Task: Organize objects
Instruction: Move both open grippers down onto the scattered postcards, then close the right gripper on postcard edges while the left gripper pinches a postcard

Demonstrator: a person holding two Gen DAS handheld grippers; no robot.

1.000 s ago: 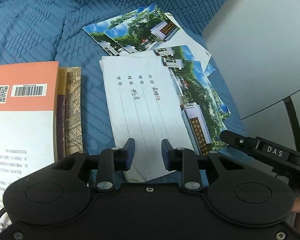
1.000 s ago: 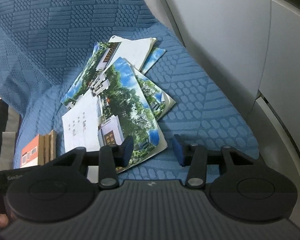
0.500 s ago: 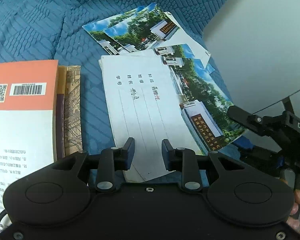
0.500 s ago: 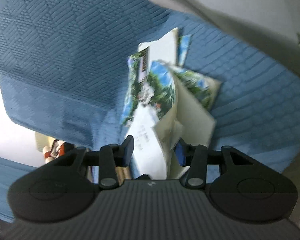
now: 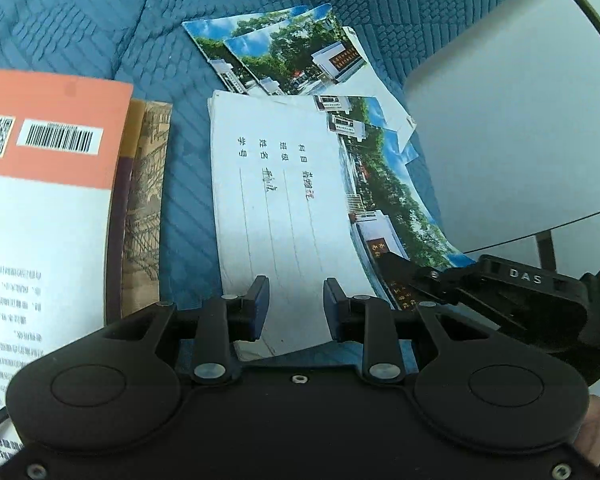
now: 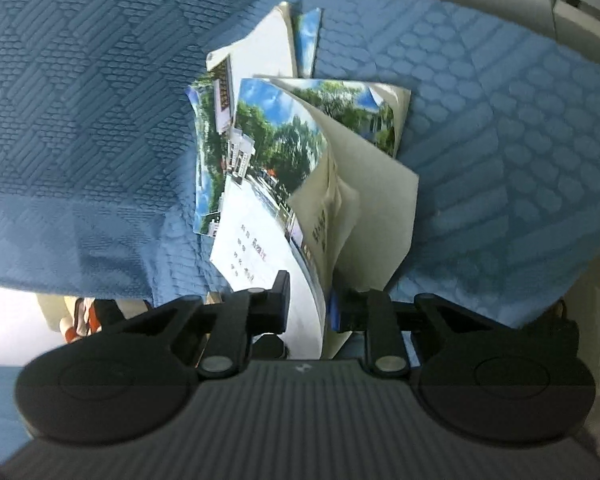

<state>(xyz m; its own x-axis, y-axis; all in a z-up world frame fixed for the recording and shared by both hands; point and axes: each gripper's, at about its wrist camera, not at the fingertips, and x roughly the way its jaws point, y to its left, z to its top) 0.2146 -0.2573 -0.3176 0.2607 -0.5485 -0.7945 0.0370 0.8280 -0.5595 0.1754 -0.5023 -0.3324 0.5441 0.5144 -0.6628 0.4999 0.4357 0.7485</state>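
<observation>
My right gripper (image 6: pixel 308 304) has just been closing on the top notebook (image 5: pixel 284 216) at its 4 o'clock corner, ready to lift; my left gripper (image 5: pixel 296 300) hangs part-open, empty.

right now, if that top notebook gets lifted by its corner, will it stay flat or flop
Probably flops: the top notebook has a thin paper cover, already curling up where the right gripper has just been closing on its corner. Likely light. It may drag the loose notebooks beneath.
</observation>
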